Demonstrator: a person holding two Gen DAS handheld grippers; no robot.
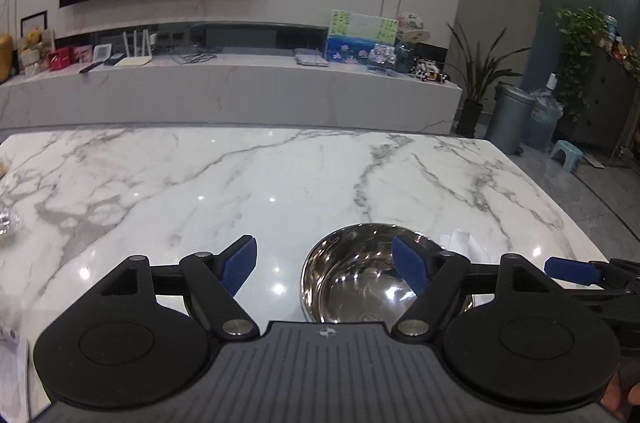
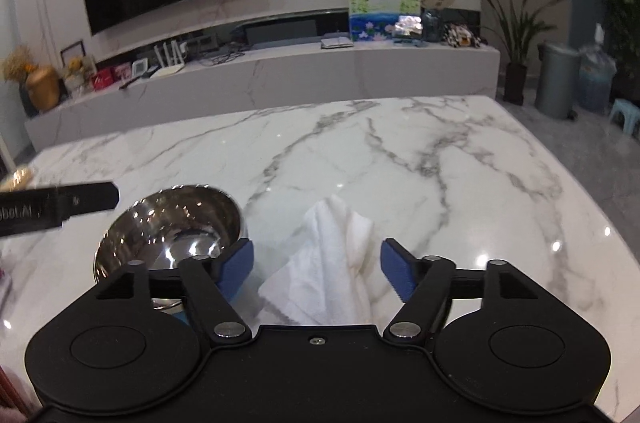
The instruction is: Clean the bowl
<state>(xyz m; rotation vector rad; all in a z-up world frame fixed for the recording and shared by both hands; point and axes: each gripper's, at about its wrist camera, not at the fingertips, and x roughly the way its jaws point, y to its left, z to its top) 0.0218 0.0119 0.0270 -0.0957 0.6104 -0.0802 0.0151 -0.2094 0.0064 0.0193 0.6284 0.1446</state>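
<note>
Both grippers spread: bowl (image 1: 360, 275) under left's right finger (image 1: 408, 265).

Left gripper (image 1: 325, 265) hovers low w/ jaws wide apart, blue pads (image 1: 240, 265) facing in, nothing betw. them. Right gripper (image 2: 317, 270) alongside, jaws also spread, empty. Bit of a hand (image 1: 628, 397) shows at right.

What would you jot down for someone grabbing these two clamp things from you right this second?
Left gripper: open, empty, its right finger over the steel bowl.
Right gripper: open, empty, lined up with the white cloth.
The bowl sits upright on the marble table, with the cloth lying crumpled just to its right.
Done: nothing is gripped yet.
Left: probably pick up the cloth, steady the bowl, and wipe it.
</note>
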